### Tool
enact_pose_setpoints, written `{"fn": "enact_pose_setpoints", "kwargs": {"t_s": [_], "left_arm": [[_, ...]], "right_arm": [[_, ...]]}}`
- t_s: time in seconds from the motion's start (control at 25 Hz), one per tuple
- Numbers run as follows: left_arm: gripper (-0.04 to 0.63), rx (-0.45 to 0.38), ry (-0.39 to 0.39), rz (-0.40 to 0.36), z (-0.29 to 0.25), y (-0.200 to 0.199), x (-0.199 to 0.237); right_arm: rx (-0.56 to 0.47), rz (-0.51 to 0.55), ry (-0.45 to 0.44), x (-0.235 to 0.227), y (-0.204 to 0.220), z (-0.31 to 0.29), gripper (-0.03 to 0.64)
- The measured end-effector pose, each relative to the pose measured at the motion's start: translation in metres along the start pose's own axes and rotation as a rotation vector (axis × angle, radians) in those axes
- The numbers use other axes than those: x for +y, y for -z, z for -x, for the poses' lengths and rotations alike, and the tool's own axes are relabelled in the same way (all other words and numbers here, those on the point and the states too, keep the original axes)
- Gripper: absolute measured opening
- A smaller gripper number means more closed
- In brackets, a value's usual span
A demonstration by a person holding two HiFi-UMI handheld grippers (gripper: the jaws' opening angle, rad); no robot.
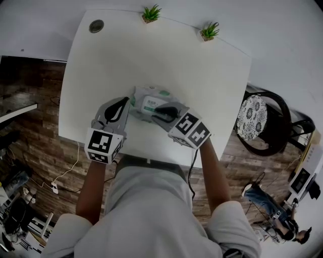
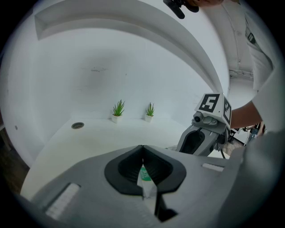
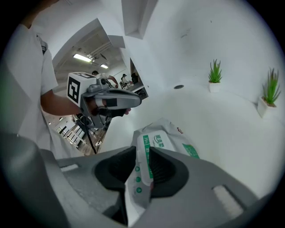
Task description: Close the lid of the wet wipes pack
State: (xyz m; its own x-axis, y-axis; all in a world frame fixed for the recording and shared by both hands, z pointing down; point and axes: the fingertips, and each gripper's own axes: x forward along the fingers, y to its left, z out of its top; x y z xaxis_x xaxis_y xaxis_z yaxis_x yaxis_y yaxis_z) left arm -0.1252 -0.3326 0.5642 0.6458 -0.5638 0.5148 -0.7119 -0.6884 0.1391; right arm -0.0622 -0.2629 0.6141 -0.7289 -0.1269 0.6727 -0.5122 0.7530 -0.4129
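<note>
On my left, the left hand-held gripper (image 1: 126,105) comes in from the near side of the white counter (image 1: 202,75). Its tips sit at the left end of the wet wipes pack (image 1: 147,99). In the left gripper view its jaws are drawn almost together. A thin white-and-green sliver of the pack's wrapper is pinched between them, so I read it as clamped on that end and anchoring it.

The pack lies flat near the front edge of the counter, roughly centred in front of me. Its long axis runs across me from left to right, a little skewed. It is well apart from the two potted plants (image 1: 151,13) at the far edge.

To the right, the right hand-held gripper (image 1: 160,113) reaches onto the pack from the near right, over its middle. In the right gripper view the white lid (image 3: 141,160), with its green print, stands edge-on between the jaws. They are narrowed onto it with no gap that I can see. The near end of the lid looks raised off the pack body (image 3: 178,140), though I can't tell by how much.

The right hand-held gripper is the one on the lid, and the pack body lies ahead of it and below. My judgement is that the closing move is a push forward and down along the lid's length, with the left side bracing the pack. If the left pinch slips off the wrapper, the whole pack could slide.
</note>
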Motion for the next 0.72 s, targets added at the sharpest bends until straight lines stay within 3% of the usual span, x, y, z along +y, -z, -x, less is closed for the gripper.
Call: {"fn": "enact_pose_setpoints", "kwargs": {"t_s": [0.72], "left_arm": [[0.008, -0.001, 0.023, -0.005, -0.003, -0.003, -0.001]], "right_arm": [[0.081, 0.077, 0.084, -0.001, 0.008, -0.013, 0.098]]}}
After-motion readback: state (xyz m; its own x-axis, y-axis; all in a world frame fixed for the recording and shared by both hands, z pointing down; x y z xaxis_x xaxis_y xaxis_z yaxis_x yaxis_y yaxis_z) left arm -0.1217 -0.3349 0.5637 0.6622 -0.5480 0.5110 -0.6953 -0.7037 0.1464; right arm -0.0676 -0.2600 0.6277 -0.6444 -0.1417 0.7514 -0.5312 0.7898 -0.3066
